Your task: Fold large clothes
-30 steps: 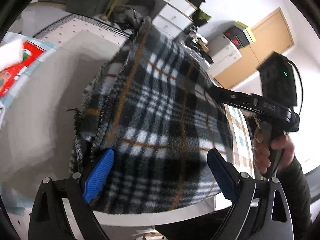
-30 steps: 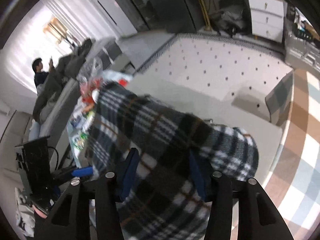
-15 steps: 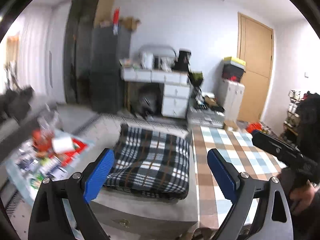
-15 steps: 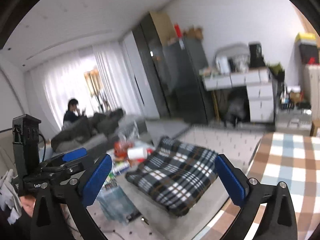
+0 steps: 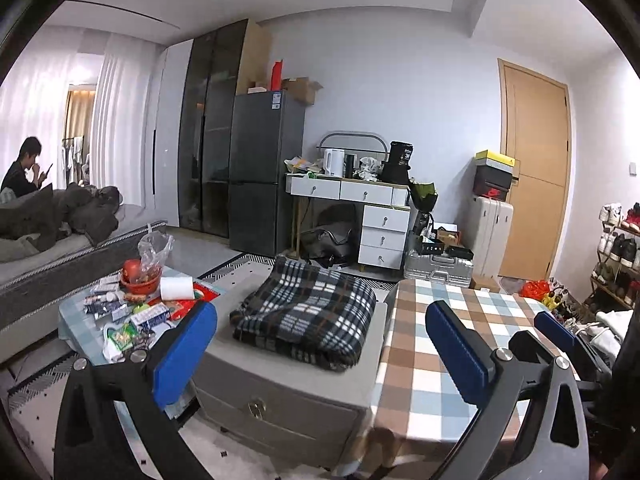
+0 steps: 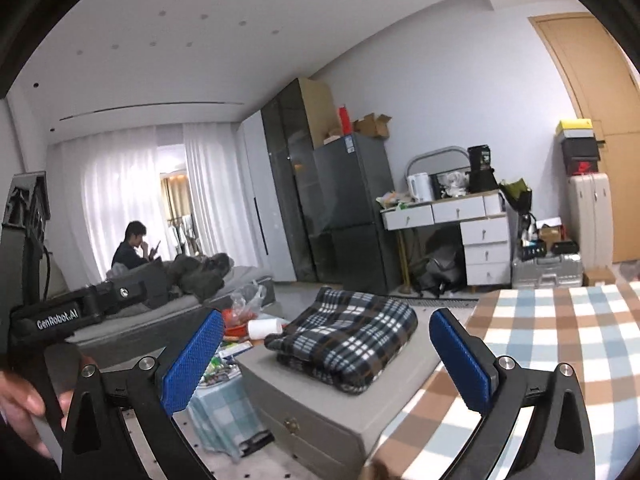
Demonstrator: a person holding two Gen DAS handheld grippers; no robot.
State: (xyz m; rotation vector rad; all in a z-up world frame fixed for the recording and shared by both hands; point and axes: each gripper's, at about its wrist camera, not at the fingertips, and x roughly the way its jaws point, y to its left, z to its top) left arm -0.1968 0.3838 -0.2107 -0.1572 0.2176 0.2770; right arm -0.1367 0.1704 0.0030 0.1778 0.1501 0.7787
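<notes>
A black, white and brown plaid fleece blanket [image 5: 306, 312] [image 6: 346, 340], folded into a thick rectangular bundle, lies on top of a low grey upholstered chest [image 5: 280, 392] [image 6: 320, 412]. The bundle covers most of the top and reaches near the front edge, with a bare grey strip left along the near side and at the right-hand corner. A small metal clasp [image 5: 256, 407] sits on the chest's front face. The left gripper [image 5: 320, 354], with blue pads on black fingers, is spread wide and holds nothing; it hangs in the air in front of the chest, well apart from the blanket. The right gripper [image 6: 326, 362], built the same way, is likewise wide apart and holds nothing, also short of the chest. In the right wrist view the left gripper's black body, marked GenRobot.AI, shows at the left edge with a hand [image 6: 20, 404] around its handle. Just right of the chest stands a table covered with a brown, blue and white checked cloth [image 5: 452, 332] [image 6: 552, 344]. To the chest's left, a low table [image 5: 72, 320] carries snack packets, a white paper roll [image 5: 176, 288] and a red bowl [image 5: 140, 283] under a clear plastic bag. Farther back stand a dark grey fridge [image 5: 264, 168], a white desk with drawers [image 5: 360, 216] and a wooden door [image 5: 534, 176]. A person in dark clothes [image 5: 24, 172] [image 6: 134, 246] sits at the far left on a grey sofa.
</notes>
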